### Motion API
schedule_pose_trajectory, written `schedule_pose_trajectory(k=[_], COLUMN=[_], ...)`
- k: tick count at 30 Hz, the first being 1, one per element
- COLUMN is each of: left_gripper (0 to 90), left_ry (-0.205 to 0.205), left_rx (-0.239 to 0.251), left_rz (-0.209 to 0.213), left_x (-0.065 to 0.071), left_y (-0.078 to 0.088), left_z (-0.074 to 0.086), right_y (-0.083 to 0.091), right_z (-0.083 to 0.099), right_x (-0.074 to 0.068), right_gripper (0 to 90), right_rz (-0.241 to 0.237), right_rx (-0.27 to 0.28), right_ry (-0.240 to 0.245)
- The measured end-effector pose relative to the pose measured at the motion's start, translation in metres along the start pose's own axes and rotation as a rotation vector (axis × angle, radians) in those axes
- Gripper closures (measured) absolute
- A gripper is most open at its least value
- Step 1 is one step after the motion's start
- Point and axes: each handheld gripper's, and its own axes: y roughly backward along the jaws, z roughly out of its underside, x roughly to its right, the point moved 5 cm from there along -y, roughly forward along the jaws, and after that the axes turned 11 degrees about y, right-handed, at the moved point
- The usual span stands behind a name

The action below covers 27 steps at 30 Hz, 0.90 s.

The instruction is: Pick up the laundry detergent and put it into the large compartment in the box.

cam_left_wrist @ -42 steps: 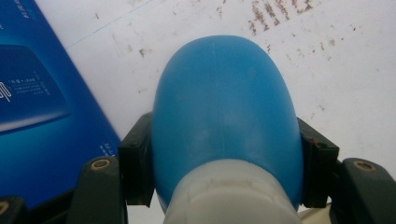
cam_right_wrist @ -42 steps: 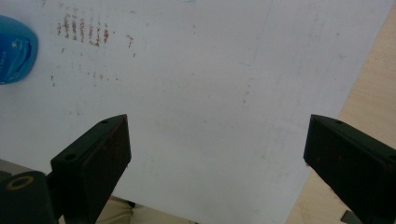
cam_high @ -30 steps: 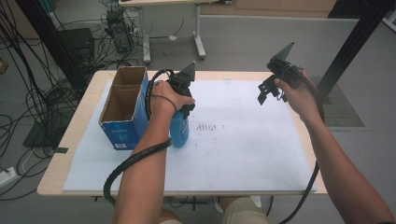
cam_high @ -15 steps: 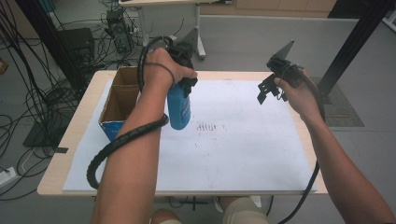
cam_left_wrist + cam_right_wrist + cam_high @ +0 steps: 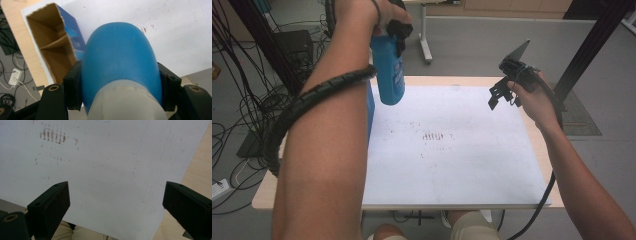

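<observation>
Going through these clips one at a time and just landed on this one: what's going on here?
A person at a table works with a handheld gripper in each hand. The left gripper is clamped on a blue bottle and holds it in the air above the table's far left, near an open cardboard box. The right gripper hangs open with nothing between its jaws over the white sheet that covers the table, which carries some brownish marks.

Box (image 5: pixel 53 53) at desk (image 5: pixel 472 80) left edge; bottle (image 5: pixel 388 70) above, just right of it; sheet (image 5: pixel 452 160) covers desk middle.
</observation>
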Motion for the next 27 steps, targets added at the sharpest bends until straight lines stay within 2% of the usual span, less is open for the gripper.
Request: schedule_pose_trajectory(k=[3,5,9,13,18,19,20,27], left_gripper=[37.2,37.2,37.2,37.2,37.2,37.2,37.2,37.2], left_ry=[0.036,0.048,0.085,0.118,0.175,0.199,0.199,0.267], left_rx=[0.004,0.011,0.004,0.009,0.012,0.021,0.021,0.032], left_rz=[0.004,0.006,-0.019,-0.049,-0.052,-0.051,-0.051,-0.042], left_x=[-0.017,-0.022,-0.038,-0.054,-0.077,-0.086,-0.086,-0.115], left_y=[0.012,0.014,0.022,0.031,0.040,0.043,0.043,0.040], left_z=[-0.002,-0.002,-0.001,0.002,0.005,0.008,0.008,0.017], right_y=[0.003,0.004,0.003,-0.002,-0.010,-0.011,-0.011,-0.012], right_z=[0.001,0.002,0.002,0.002,-0.002,-0.003,-0.004,-0.007], right_x=[-0.002,-0.002,-0.004,-0.005,-0.006,-0.007,-0.008,-0.012], right_gripper=[7.5,7.5,7.5,7.5,7.5,7.5,7.5,7.6], right_rz=[0.002,0.002,0.009,0.010,0.004,0.006,0.009,0.012], right_rx=[0.002,0.006,0.001,-0.008,-0.025,-0.029,-0.032,-0.035], right_ry=[0.002,-0.001,0.002,0.007,0.009,0.011,0.014,0.017])
